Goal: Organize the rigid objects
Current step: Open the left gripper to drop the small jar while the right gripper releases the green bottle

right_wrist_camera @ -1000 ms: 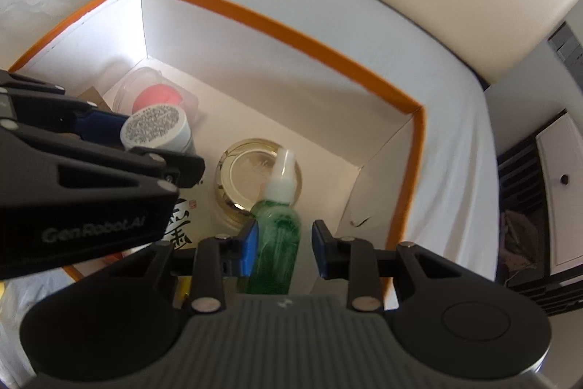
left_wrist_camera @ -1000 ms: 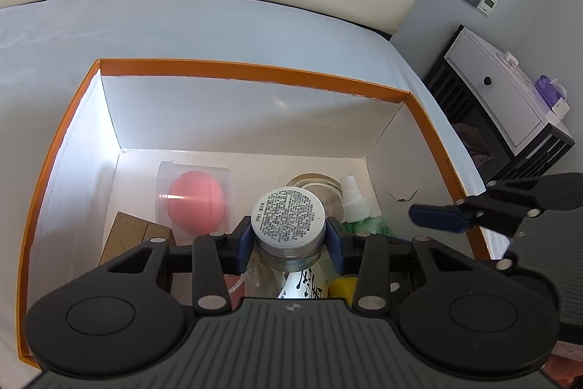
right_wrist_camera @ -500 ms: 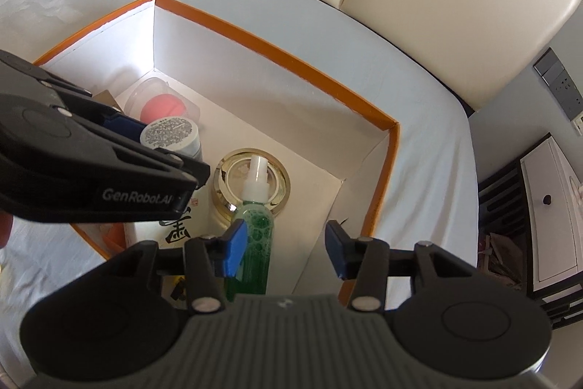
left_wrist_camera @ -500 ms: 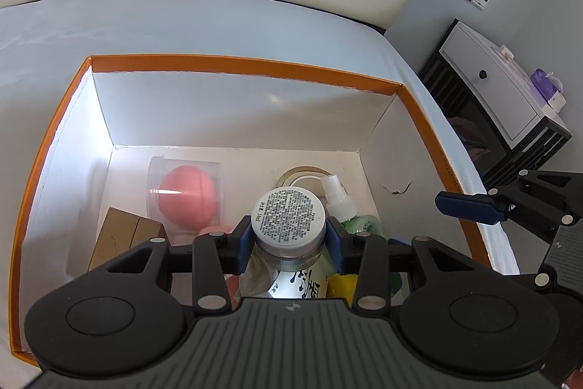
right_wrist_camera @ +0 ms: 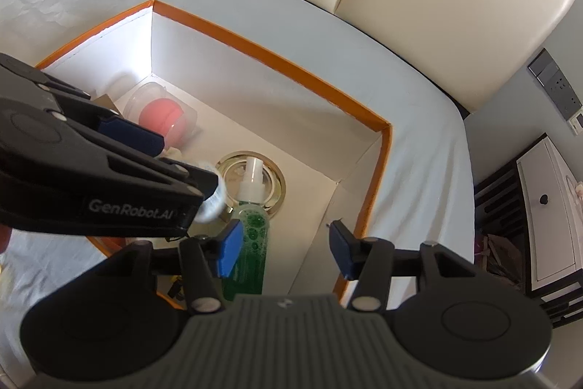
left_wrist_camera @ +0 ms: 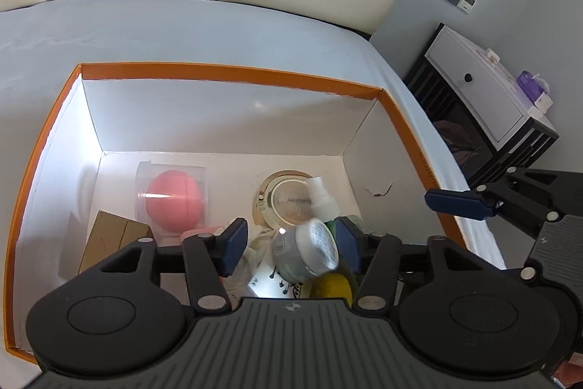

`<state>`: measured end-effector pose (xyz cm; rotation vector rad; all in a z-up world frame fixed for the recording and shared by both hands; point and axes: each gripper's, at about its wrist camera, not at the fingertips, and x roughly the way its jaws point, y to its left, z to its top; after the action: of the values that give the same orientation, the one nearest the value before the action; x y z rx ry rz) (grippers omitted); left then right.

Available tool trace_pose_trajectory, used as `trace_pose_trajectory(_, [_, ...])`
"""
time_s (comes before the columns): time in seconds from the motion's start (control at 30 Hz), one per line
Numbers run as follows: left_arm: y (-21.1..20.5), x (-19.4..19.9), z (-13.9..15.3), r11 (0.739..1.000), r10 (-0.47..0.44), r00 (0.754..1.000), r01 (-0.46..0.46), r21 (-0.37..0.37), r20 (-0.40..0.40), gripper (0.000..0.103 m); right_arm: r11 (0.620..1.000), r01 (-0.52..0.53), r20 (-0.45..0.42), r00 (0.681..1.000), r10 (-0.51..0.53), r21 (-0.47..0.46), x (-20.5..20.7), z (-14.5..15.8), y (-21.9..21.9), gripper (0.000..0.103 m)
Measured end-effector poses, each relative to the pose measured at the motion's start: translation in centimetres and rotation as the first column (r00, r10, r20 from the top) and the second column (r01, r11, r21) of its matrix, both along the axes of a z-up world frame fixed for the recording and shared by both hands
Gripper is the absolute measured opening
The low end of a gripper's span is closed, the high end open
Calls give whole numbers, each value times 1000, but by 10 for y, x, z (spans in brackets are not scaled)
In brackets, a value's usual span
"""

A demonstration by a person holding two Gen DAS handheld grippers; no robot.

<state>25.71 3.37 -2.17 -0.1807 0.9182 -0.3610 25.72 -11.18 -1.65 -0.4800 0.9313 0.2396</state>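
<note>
Both tools angle steeply down over the orange-rimmed box (left_wrist_camera: 233,72) on the bed. The left tool (left_wrist_camera: 289,245) has just been opening; the small jar (left_wrist_camera: 309,248) sits tilted (blurred) between its blue pads, unpressed. The right tool (right_wrist_camera: 284,248) has also been widening, beside the green spray bottle (right_wrist_camera: 251,236) inside the box.
</note>
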Motion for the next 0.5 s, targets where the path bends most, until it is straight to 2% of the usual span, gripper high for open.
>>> trace_pose_trajectory(0.07, [0,-1,1,1000,0,1000,0,-2,7,69,1000,2,-1,1000,-2,2,0,-1,-1,53])
trace_pose_trajectory(0.27, [4,-9,9,1000,26,999,-25,-11,48,69,999,17,21,1000,-17,34,0,2,-6,53])
trace_pose_trajectory(0.4, [5,-22,22,1000,25,990,-23,-18,137,69,994,27,61,998,-34,102,-7,10,-11,53])
trace_pose_trajectory(0.5, [3,-35,31,1000,22,978,-25,12,206,69,988,25,101,994,-41,153,-16,18,-15,57])
